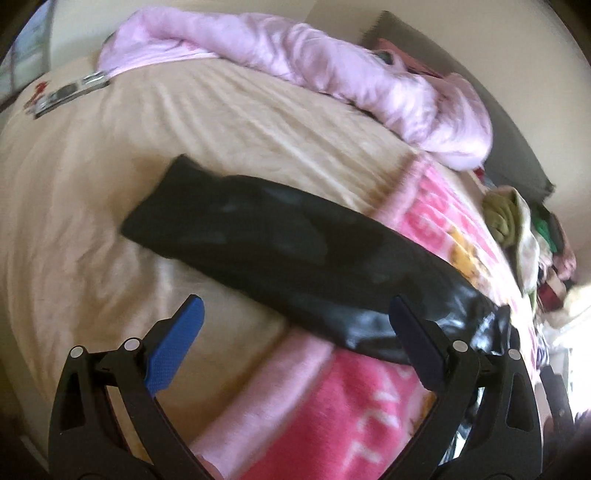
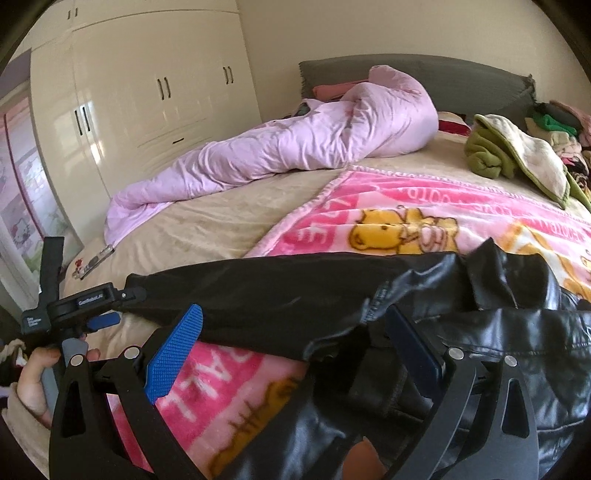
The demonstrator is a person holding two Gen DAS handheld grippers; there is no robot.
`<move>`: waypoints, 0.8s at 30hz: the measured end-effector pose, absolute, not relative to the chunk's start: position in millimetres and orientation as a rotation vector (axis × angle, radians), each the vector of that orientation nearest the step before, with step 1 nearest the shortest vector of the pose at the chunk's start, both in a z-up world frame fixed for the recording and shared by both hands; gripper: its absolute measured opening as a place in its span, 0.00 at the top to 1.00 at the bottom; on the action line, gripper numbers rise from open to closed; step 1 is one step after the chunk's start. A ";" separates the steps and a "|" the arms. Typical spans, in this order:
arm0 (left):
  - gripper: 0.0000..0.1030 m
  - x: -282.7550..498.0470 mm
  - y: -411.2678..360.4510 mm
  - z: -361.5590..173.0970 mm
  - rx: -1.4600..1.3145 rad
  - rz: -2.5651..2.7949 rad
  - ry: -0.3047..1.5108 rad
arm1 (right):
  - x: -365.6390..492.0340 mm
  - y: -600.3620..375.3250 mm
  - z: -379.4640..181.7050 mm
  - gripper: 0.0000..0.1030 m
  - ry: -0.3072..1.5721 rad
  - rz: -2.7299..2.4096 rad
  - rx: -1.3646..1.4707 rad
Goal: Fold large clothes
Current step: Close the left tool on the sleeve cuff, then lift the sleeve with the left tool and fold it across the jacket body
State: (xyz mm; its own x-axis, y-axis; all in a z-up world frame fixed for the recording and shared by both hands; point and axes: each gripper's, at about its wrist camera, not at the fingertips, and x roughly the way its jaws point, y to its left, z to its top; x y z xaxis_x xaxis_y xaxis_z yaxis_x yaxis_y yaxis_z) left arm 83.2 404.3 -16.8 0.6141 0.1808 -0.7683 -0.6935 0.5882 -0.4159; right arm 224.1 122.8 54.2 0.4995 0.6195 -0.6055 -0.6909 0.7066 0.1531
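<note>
Right wrist view showed the black jacket (image 2: 461,332) unfolded on the bed (image 2: 207,221), sleeve (image 2: 258,295) outstretched; both the right gripper (image 2: 291,350) and left gripper (image 1: 295,325) gaped empty, folding barely begun.

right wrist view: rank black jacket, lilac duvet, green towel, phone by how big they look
1. black jacket, though nearness to the camera inflates it
2. lilac duvet
3. green towel
4. phone

A wide bed (image 2: 221,218) is covered by a beige sheet, with a pink cartoon blanket (image 2: 399,206) spread over it. A glossy cream wardrobe (image 2: 147,92) — dark handles, daylight reflected — is set along plain cream walls (image 2: 369,26). A grey headboard (image 2: 461,74) is seen behind.
</note>
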 end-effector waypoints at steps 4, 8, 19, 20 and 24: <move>0.09 76.0 427.3 -33.8 -0.920 0.556 0.720 | 225.7 129.8 50.3 0.04 0.692 0.797 -0.115; 0.09 72.5 447.8 -56.0 -1.017 0.601 0.682 | 230.8 128.8 43.7 0.04 0.712 0.788 -0.089; 0.83 73.9 462.0 -74.5 -1.101 0.609 0.562 | 245.4 88.1 30.4 0.04 0.765 0.724 -0.035; 0.88 74.9 462.8 -73.7 -1.103 0.600 0.551 | 246.5 83.5 30.7 0.04 0.766 0.719 -0.031; 0.99 74.8 453.9 -50.1 -1.081 0.565 0.473 | 246.5 54.9 34.9 0.04 0.757 0.693 0.010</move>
State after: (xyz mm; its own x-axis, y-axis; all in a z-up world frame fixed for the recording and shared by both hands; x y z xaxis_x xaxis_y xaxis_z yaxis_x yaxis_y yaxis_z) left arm 74.8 453.9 -50.1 0.7653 0.1960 -0.6131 -0.6382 0.3559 -0.6827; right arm 246.5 54.9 34.9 0.5184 0.5808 -0.6277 -0.5741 0.7803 0.2480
